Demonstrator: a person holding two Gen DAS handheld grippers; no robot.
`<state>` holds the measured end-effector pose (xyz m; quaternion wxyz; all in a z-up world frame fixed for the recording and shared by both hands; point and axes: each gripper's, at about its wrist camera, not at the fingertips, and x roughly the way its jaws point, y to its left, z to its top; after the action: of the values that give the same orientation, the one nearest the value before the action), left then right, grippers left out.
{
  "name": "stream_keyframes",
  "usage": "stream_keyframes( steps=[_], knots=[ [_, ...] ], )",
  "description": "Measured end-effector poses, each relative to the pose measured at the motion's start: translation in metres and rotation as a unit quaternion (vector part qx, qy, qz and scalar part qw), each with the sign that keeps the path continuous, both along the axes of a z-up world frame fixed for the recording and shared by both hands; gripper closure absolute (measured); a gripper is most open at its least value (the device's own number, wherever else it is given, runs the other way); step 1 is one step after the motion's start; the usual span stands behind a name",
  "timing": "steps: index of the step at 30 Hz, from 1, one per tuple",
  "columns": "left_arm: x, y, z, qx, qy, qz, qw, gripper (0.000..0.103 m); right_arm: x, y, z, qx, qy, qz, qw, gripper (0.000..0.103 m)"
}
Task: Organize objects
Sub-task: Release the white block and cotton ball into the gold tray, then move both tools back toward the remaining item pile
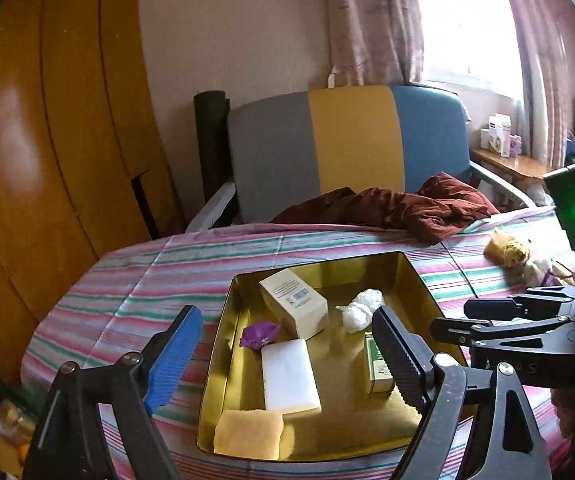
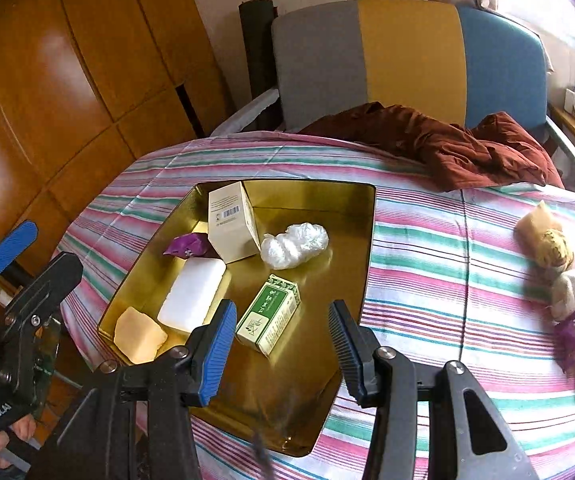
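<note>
Both the right gripper (image 2: pixel 283 344) and left gripper (image 1: pixel 287 356) hover spread and empty over the gold tin tray (image 2: pixel 351 240) near the bed's front-left corner; the green box (image 2: pixel 268 314) lies inside, beside a white soap bar (image 2: pixel 191 294).

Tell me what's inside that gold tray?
The gold tray holds a cream box, purple packet, white block, yellow sponge, green box and crumpled plastic. Its near corner hides behind the fingers.
</note>
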<state>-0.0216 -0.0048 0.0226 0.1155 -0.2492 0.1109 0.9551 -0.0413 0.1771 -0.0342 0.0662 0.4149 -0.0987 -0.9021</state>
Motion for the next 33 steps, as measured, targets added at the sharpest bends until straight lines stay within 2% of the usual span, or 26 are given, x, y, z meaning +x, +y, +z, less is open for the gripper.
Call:
stream_keyframes(
  steps=[7, 17, 26, 33],
  knots=[
    [0.006, 0.013, 0.003, -0.018, 0.008, -0.013, 0.9997, 0.015, 0.005, 0.013, -0.002, -0.006, -0.001, -0.012, 1.000, 0.055],
    [0.008, 0.032, -0.004, -0.033, -0.001, -0.039, 0.9987, 0.015, 0.012, 0.049, -0.015, -0.011, -0.016, -0.050, 0.999, 0.055],
    [0.007, 0.061, -0.024, -0.036, -0.035, -0.084, 0.9952, 0.015, 0.028, 0.135, -0.039, -0.033, -0.057, -0.146, 0.987, 0.055],
    [0.008, 0.089, -0.036, -0.040, -0.057, -0.123, 0.9899, 0.015, 0.047, 0.226, -0.039, -0.055, -0.069, -0.245, 0.966, 0.055]
  ],
)
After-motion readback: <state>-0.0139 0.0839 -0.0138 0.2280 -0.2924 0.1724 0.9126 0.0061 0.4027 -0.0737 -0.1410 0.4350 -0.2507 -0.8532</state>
